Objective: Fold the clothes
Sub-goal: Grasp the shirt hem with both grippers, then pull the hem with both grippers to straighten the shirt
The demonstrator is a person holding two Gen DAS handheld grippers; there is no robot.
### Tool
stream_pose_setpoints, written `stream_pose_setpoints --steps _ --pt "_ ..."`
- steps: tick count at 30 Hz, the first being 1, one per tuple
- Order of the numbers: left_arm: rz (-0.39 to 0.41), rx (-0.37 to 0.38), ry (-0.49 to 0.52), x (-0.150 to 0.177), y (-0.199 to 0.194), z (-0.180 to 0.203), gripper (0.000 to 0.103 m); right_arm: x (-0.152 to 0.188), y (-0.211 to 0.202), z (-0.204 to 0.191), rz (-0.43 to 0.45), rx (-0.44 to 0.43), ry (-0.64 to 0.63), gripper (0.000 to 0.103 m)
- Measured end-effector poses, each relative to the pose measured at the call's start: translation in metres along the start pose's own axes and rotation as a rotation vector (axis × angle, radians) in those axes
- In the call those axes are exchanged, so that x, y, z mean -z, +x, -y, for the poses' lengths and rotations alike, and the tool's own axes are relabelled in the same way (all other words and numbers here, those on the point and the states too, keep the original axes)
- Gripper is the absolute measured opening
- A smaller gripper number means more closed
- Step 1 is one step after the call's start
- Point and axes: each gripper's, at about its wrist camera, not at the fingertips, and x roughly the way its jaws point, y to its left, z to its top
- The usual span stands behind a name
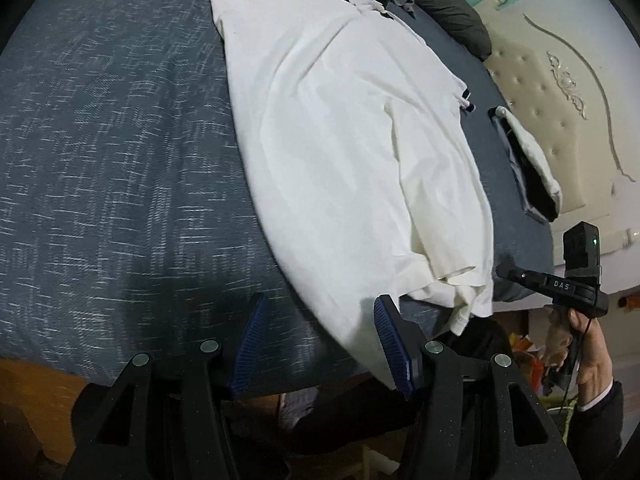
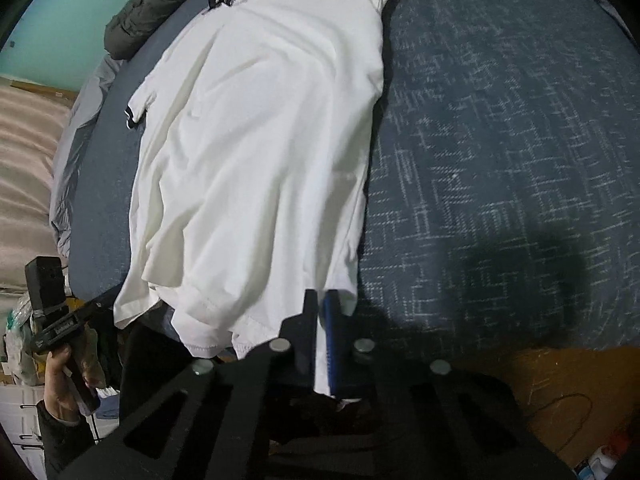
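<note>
While the white shirt [image 1: 344, 136] lies flat and lengthwise on the blue bed [image 1: 112, 152], collar at the far end and hem hanging over the near edge, your right gripper [image 2: 322, 300] is clamped on that hem, a strip of white cloth pinched between its blue pads. Your left gripper [image 1: 320, 312] stands with jaws apart at the other hem corner; one pad touches the cloth edge, nothing is gripped. A dark jacket [image 1: 448, 4] sits beyond the collar, and a folded garment [image 1: 528, 160] lies beside the headboard [image 1: 560, 80].
</note>
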Motion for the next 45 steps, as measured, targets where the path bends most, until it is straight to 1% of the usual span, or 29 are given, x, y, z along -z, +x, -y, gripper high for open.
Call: stream_pose_setpoints --steps 3,4,5,6,7,8,9,10,12,13,14,15,17,19,22,23,24,25,26,27,32,36,38,41,45 --pt "-0.013 0.015 -0.004 -0.002 0.005 0.002 0.058 -0.002 -0.019 0.008 0.049 -0.003 0.008 0.001" --pt "-0.018 0.02 -0.003 -0.002 0.007 0.002 0.056 -0.002 -0.025 0.01 0.06 -0.002 0.01 0.001" --pt "-0.022 0.027 -0.002 -0.002 0.009 0.003 0.052 -0.003 -0.031 0.012 0.072 0.001 0.011 0.001" --pt "-0.027 0.033 0.001 -0.002 0.011 0.002 0.044 -0.004 -0.037 0.015 0.084 0.005 0.013 0.0" --pt "-0.03 0.036 0.004 -0.002 0.012 0.003 0.041 -0.005 -0.043 0.017 0.094 0.009 0.014 0.0" --pt "-0.03 0.033 0.009 -0.002 0.013 0.003 0.04 -0.005 -0.047 0.019 0.102 0.013 0.014 0.0" --pt "-0.029 0.031 0.015 -0.002 0.013 0.003 0.036 -0.005 -0.053 0.022 0.11 0.016 0.016 0.0" --pt "-0.027 0.028 0.02 -0.003 0.013 0.003 0.029 -0.006 -0.056 0.024 0.111 0.012 0.018 0.0" --pt "-0.024 0.023 0.029 -0.003 0.013 0.003 0.017 -0.005 -0.051 0.023 0.073 -0.031 0.005 0.001" --pt "-0.021 0.018 0.035 -0.003 0.013 0.003 0.014 -0.004 -0.048 0.021 0.055 -0.036 0.002 0.001" --pt "-0.019 0.016 0.04 -0.003 0.012 0.003 0.012 -0.003 -0.044 0.019 0.041 -0.017 0.001 0.008" --pt "-0.017 0.018 0.044 -0.003 0.011 0.004 0.009 -0.002 -0.037 0.015 0.021 0.008 -0.007 0.029" --pt "-0.013 0.018 0.056 -0.002 0.009 0.005 0.006 -0.002 -0.024 0.007 -0.009 0.029 -0.025 0.057" --pt "-0.004 0.016 0.069 -0.002 0.004 0.005 0.004 -0.001 -0.011 0.001 -0.029 0.037 -0.038 0.057" --pt "0.012 0.017 0.072 -0.002 -0.004 0.002 0.004 -0.002 0.005 -0.001 -0.059 0.048 -0.034 0.057" --pt "0.018 0.017 0.071 -0.003 -0.007 0.001 0.004 -0.002 0.008 -0.002 -0.061 0.058 -0.034 0.052" --pt "0.024 0.015 0.071 -0.003 -0.011 -0.001 0.004 -0.002 0.011 -0.002 -0.059 0.065 -0.038 0.038" --pt "0.03 0.009 0.073 -0.004 -0.014 -0.003 0.004 -0.002 0.012 -0.003 -0.057 0.065 -0.044 0.029" --pt "0.035 0.005 0.075 -0.004 -0.018 -0.006 0.003 -0.002 0.013 -0.003 -0.055 0.06 -0.049 0.011" --pt "0.042 0.003 0.075 -0.005 -0.022 -0.008 0.003 -0.002 0.012 -0.002 -0.051 0.05 -0.049 0.004" --pt "0.071 -0.014 0.09 -0.008 -0.047 -0.018 0.003 -0.006 -0.016 0.001 0.025 0.035 -0.067 0.003" --pt "0.079 -0.035 0.101 -0.009 -0.064 -0.027 0.003 -0.013 -0.051 0.013 0.09 0.048 -0.057 0.003" --pt "0.077 -0.043 0.097 -0.01 -0.066 -0.031 0.003 -0.017 -0.066 0.02 0.114 0.06 -0.053 0.003" --pt "0.068 -0.064 0.085 -0.013 -0.065 -0.04 0.003 -0.014 -0.075 0.03 0.135 0.084 -0.037 0.003" --pt "0.056 -0.068 0.056 -0.019 -0.063 -0.048 0.003 -0.016 -0.069 0.045 0.14 0.113 -0.007 0.003"
